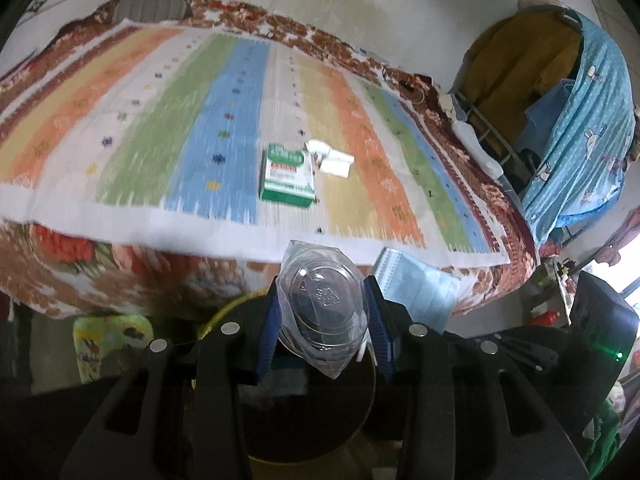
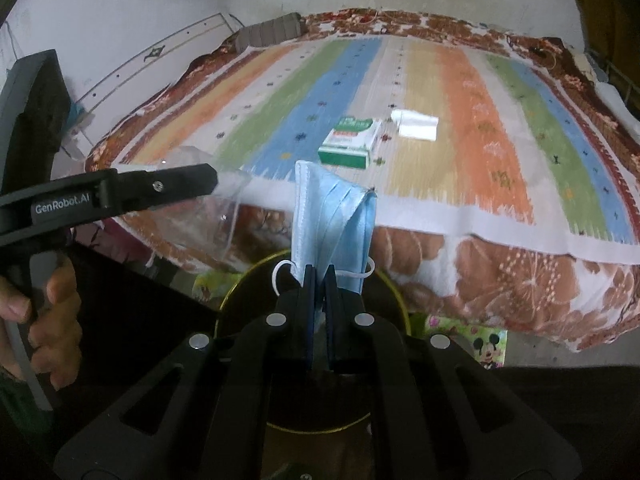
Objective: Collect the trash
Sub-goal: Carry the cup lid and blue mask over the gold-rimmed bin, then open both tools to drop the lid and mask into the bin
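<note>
Trash half collected, by my reading: green box (image 1: 287, 178) and white paper (image 1: 334, 159) lie on the striped bedspread (image 1: 120, 128). Left gripper (image 1: 325, 322) pinches a clear plastic cup (image 1: 324, 304); right gripper (image 2: 319, 286), fingers pressed together, clamps a blue mask (image 2: 330, 220). Both angle down over the dark bin (image 2: 248, 300).

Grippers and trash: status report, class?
Left gripper shut on cup. Right gripper shut on mask. Box, paper on bed. Nothing blocking.
</note>
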Action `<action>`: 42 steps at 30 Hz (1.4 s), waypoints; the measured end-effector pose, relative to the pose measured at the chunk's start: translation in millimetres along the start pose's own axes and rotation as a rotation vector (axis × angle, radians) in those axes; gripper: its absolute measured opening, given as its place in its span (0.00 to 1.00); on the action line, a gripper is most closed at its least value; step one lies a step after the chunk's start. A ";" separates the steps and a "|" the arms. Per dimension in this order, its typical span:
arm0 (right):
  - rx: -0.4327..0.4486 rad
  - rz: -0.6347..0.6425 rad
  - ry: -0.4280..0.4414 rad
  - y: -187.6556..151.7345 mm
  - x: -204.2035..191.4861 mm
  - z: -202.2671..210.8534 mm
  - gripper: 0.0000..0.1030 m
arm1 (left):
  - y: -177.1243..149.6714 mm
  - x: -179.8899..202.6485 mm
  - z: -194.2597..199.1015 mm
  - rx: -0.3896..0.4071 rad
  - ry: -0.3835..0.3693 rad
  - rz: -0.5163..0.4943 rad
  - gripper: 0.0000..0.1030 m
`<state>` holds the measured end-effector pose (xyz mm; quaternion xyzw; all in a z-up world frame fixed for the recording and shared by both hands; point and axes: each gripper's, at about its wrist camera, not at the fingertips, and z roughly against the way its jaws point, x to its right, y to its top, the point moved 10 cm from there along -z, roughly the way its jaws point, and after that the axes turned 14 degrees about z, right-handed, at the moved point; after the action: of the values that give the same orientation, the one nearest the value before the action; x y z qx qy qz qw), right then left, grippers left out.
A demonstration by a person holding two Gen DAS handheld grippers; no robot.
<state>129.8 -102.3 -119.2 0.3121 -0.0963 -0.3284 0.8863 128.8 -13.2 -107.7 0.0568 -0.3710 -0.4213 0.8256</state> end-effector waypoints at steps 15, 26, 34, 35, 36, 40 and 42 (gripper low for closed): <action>-0.210 -0.067 0.019 -46.2 -5.9 -41.4 0.04 | -38.1 -39.1 -39.4 -0.148 0.139 0.089 0.38; -0.348 -0.157 0.031 -73.5 -1.3 -76.4 0.04 | -62.0 -61.7 -81.2 -0.256 0.254 0.121 0.38; -0.394 -0.239 0.045 -83.2 5.9 -98.4 0.11 | -58.5 -83.6 -104.6 -0.259 0.303 0.201 0.43; -0.395 -0.254 0.046 -83.4 8.7 -100.4 0.17 | -57.6 -83.0 -108.1 -0.265 0.292 0.205 0.48; -0.398 -0.270 0.042 -84.3 11.8 -102.8 0.18 | -54.7 -82.5 -109.5 -0.257 0.285 0.207 0.57; -0.384 -0.326 0.032 -83.4 22.7 -105.6 0.25 | -36.3 -84.8 -100.6 -0.178 0.298 0.225 0.59; -0.365 -0.316 0.039 -79.5 21.2 -102.9 0.30 | -33.9 -82.0 -96.2 -0.170 0.290 0.227 0.61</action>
<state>143.3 -112.3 -249.9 0.1643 0.0318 -0.4688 0.8673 139.9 4.6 -236.8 0.0048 -0.2153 -0.3426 0.9144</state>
